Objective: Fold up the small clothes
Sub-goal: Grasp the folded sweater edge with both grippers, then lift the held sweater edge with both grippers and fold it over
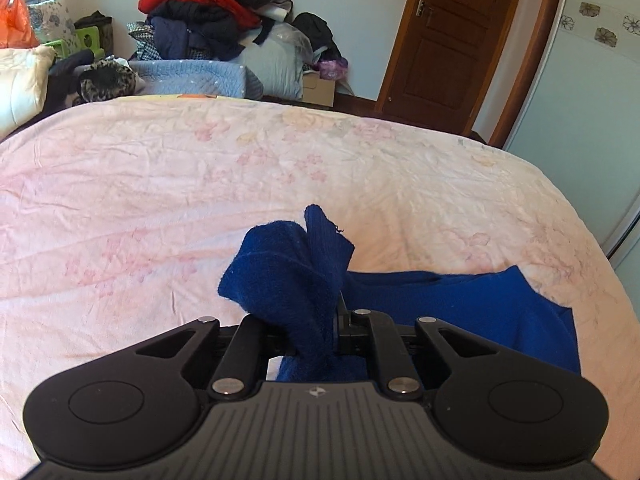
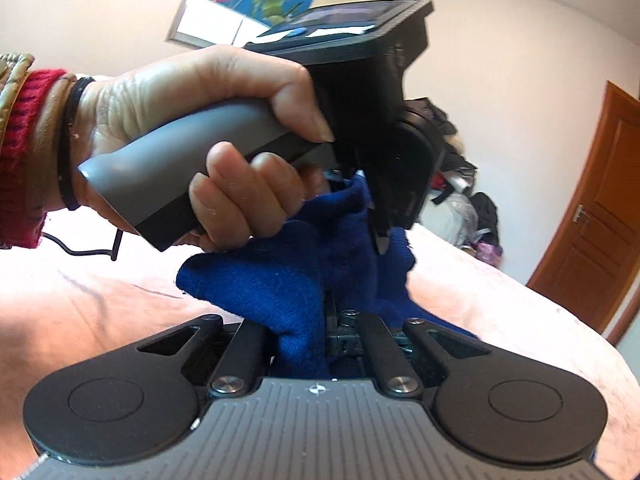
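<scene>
The left claw (image 1: 334, 312) is closed tight on a bunch of the blue cloth (image 1: 288, 276). The pinched part sticks up in front of it in soft folds, and the rest of the cloth lies flat on the bed (image 1: 160, 184), off to the right in the left wrist view. The right claw (image 2: 326, 312) is closed tight on the blue cloth (image 2: 260, 284) too, with a fold bulging out to the left of it. In the right wrist view, a hand (image 2: 192, 120) grips the gray handle of the left claw (image 2: 380, 236) just above the cloth. That claw points down into the cloth, so the two claws are close together. A red sleeve (image 2: 16, 152) and a black band (image 2: 68, 144) show at the wrist. The bed has a pale pink sheet with faint flowers. Behind it is a pile of clothes (image 1: 204, 12), and a brown door (image 1: 448, 36) is on the right.
</scene>
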`<state>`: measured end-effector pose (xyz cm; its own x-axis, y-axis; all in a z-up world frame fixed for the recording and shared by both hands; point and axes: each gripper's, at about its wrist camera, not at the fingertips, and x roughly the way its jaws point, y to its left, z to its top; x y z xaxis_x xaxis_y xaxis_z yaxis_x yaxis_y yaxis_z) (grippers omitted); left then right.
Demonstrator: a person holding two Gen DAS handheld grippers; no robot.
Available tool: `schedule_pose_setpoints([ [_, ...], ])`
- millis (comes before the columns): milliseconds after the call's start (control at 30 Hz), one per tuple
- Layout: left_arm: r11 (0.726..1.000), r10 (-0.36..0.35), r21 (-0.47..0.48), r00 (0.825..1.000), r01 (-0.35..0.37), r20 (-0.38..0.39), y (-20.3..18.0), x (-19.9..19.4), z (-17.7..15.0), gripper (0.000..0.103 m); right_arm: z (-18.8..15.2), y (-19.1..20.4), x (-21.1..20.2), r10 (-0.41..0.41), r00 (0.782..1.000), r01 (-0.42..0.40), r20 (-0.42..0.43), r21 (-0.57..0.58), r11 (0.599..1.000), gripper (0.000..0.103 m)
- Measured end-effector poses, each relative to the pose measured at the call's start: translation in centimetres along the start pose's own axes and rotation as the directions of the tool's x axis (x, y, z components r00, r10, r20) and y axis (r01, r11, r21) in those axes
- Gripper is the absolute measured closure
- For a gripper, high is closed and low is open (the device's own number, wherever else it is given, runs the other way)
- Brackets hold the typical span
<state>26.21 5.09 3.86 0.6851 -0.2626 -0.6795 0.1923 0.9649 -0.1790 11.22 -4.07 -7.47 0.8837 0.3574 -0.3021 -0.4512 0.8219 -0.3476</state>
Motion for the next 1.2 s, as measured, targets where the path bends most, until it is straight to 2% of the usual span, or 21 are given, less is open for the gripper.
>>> schedule_pose_setpoints([
  [133,1.0,0.011,-0.011,1.0,-0.011,0.001,-2.1,-0.2,0.3,0.091,-0.8,-1.3,-1.3,-0.033,0.999,0.033,0.002,0.022,0.999,0.097],
  [467,0.995,0.034,0.097,0.999,-0.034,0.005,-9.2,0.3,0.2,0.091,-3.0,-4.6,-3.4,-0.093,0.996,0.093,-0.009,0.103,0.99,0.097],
  [700,0.991,0.034,0.133,0.999,-0.033,-0.005,-13.4,1.4,-0.2,0.091,-4.8,-6.6,-5.3,-0.137,0.99,0.139,-0.025,0.159,0.978,0.097],
  [900,0.985,0.036,0.171,0.999,-0.033,-0.015,-17.1,2.9,-0.7,0.091,-6.0,-7.9,-6.8,-0.165,0.985,0.172,-0.048,0.218,0.961,0.097],
  [1200,0.968,0.033,0.25,0.998,-0.02,-0.047,-22.2,5.7,-2.1,0.091,-8.5,-12.3,-6.5,-0.167,0.98,0.194,-0.105,0.364,0.911,0.097],
])
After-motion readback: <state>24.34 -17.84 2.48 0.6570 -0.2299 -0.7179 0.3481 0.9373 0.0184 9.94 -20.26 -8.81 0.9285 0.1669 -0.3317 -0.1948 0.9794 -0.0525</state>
